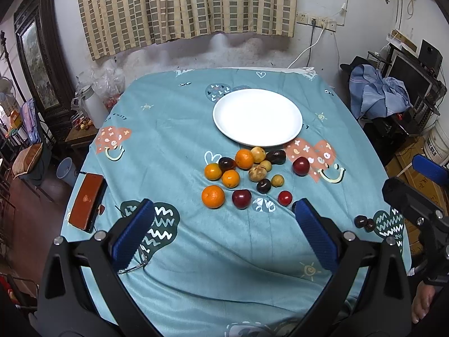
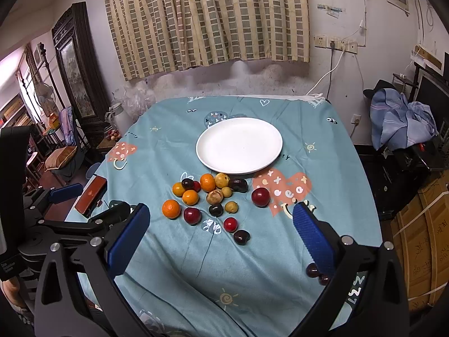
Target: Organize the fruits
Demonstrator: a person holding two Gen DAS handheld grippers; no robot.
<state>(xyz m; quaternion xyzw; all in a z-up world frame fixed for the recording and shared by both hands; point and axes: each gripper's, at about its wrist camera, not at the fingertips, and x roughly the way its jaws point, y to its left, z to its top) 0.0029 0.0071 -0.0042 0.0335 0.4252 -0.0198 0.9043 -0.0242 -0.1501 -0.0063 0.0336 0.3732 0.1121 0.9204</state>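
The left gripper [image 1: 224, 233] stood released, jaws wide apart, above the teal patterned tablecloth [image 1: 196, 252], grasping nothing. The right gripper [image 2: 221, 241] was likewise released and empty. Ahead of both claws lay the loose cluster of fruits [image 1: 244, 174]: 4 round oranges, dark red plums and small yellow-brown fruits. Beyond the cluster sat the round white plate [image 1: 257, 118], bare. 2 small dark fruits [image 2: 315, 273] lay just beside the right claw's right finger. A flat red-brown rectangular case [image 1: 85, 200] rested left of the left claw.
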